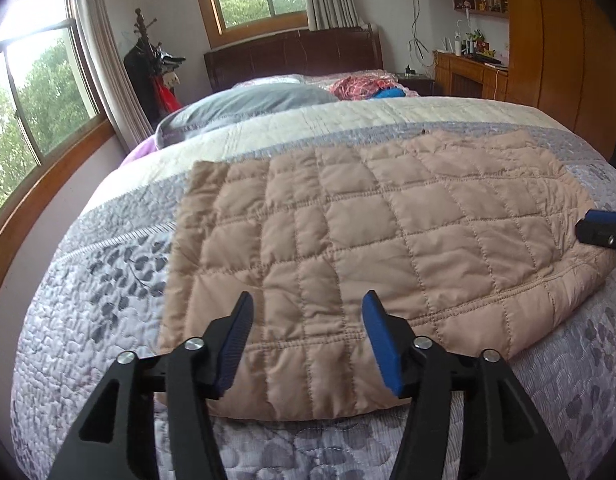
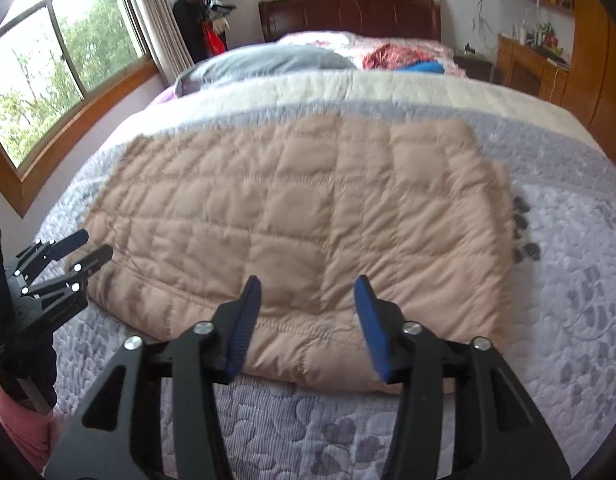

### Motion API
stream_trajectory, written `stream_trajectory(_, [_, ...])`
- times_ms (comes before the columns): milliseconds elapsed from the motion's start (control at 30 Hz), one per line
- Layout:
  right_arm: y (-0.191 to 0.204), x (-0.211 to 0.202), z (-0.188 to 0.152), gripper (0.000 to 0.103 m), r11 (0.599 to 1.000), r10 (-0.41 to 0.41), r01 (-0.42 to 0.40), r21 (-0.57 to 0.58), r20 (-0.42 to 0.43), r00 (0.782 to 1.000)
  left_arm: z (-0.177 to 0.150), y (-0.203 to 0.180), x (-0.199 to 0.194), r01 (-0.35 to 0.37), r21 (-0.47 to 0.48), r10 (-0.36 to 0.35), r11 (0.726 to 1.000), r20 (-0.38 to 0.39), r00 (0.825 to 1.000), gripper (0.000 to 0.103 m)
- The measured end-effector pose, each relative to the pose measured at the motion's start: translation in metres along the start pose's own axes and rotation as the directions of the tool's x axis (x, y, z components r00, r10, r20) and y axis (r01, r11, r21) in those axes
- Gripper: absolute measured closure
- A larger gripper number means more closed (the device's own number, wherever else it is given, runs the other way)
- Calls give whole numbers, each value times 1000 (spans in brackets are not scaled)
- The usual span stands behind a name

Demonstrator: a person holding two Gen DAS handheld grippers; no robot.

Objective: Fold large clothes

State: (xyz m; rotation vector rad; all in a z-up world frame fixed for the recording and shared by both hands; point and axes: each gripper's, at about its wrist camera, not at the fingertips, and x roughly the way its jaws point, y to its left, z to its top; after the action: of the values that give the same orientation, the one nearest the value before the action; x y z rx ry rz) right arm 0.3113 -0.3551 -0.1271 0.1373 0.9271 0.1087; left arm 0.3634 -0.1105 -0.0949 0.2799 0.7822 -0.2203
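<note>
A tan quilted garment [image 1: 348, 240] lies folded into a flat rectangle on the bed; it also shows in the right wrist view [image 2: 308, 220]. My left gripper [image 1: 308, 312] is open and empty, hovering over the garment's near edge. It also appears at the left of the right wrist view [image 2: 93, 246], by the garment's left corner. My right gripper [image 2: 308, 296] is open and empty above the garment's near edge. One of its fingertips [image 1: 600, 228] shows at the right edge of the left wrist view.
The bed has a grey floral quilted bedspread [image 1: 87, 300] with a cream band. A grey pillow [image 1: 247, 104] and a pile of red and blue clothes [image 1: 368, 86] lie near the dark headboard. Windows are on the left, wooden furniture [image 1: 548, 40] on the right.
</note>
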Motion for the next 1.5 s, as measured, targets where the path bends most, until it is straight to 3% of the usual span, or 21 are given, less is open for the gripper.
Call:
stream_trajectory(133, [-18,-18,9,30,1000,-16,15,24,41,999,5,13,-8,-20,13,20,1000,11,1000,34])
stream_trajectory(300, [-52,-34,20,20,996,-79,76,49,76,994,13,36,-6,-48,12,48,999,8,999,24])
stream_trajectory(500, [-92,-30,27,16,988,-109,102,118,58,992,19,64,8,-54,-31,53,998,-25,998,20])
stream_trajectory(667, [-117,-12,26,16,980,-115,111,164,15,993,19,81,26,-1,-84,-6,996,-76,997,20])
stream_trajectory(867, [-141,14,19,15,973,-52,60,225,-43,998,16,95,57,98,-154,-122,983,-150,981,19])
stream_trajectory(967, [-150,24,18,15,966,2,13,260,-58,998,14,110,77,180,-243,-228,953,-186,956,19])
stream_trajectory(1067, [-158,35,17,14,952,89,-64,299,-71,994,10,128,96,272,-347,-352,898,-192,916,19])
stream_trajectory(1300, [-168,58,20,13,920,202,-153,360,-101,974,8,146,127,417,-453,-531,788,-158,832,18])
stream_trajectory(1400, [-171,69,22,11,911,230,-172,376,-115,966,11,149,135,442,-478,-562,759,-140,815,17])
stream_trajectory(1500, [-166,72,27,17,913,245,-190,361,-113,963,15,143,138,452,-470,-570,758,-142,809,17])
